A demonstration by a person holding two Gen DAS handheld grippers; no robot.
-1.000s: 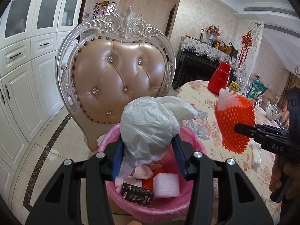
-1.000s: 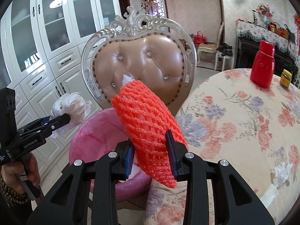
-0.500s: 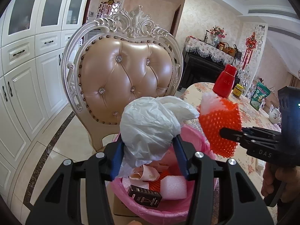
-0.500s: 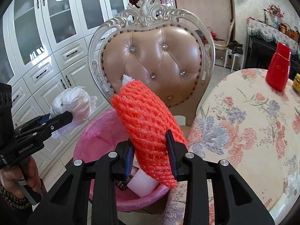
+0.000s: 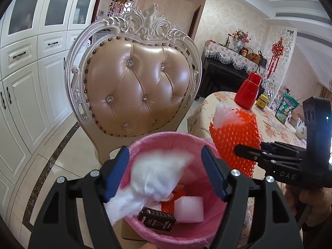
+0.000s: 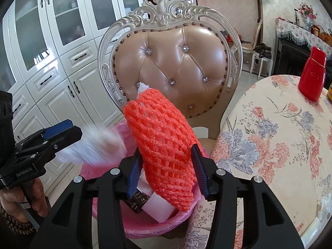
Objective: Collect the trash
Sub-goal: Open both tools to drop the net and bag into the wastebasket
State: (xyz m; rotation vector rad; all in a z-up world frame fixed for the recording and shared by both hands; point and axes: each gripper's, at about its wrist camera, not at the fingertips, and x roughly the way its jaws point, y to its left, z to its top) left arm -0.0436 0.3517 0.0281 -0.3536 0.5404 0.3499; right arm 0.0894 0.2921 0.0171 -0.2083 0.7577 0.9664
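A pink-lined trash bin (image 5: 157,139) stands in front of the chair; it holds a white foam block (image 5: 187,209) and a small dark box (image 5: 156,220). My left gripper (image 5: 166,168) is open above the bin, and a crumpled white plastic bag (image 5: 153,176), blurred, is falling between its fingers. My right gripper (image 6: 166,170) is over the bin's rim (image 6: 108,172), its jaws wide around an orange foam fruit net (image 6: 164,145) with white foam inside. The net also shows in the left wrist view (image 5: 234,137).
An ornate silver chair with a tan tufted back (image 5: 137,87) stands right behind the bin. A table with a floral cloth (image 6: 280,134) is to the right, with a red bottle (image 6: 313,78) on it. White cabinets (image 5: 27,83) line the left wall.
My left gripper has opened and let go of the white plastic bag, which is dropping toward the bin. My right gripper's jaws have spread wider around the orange net and moved over the bin.
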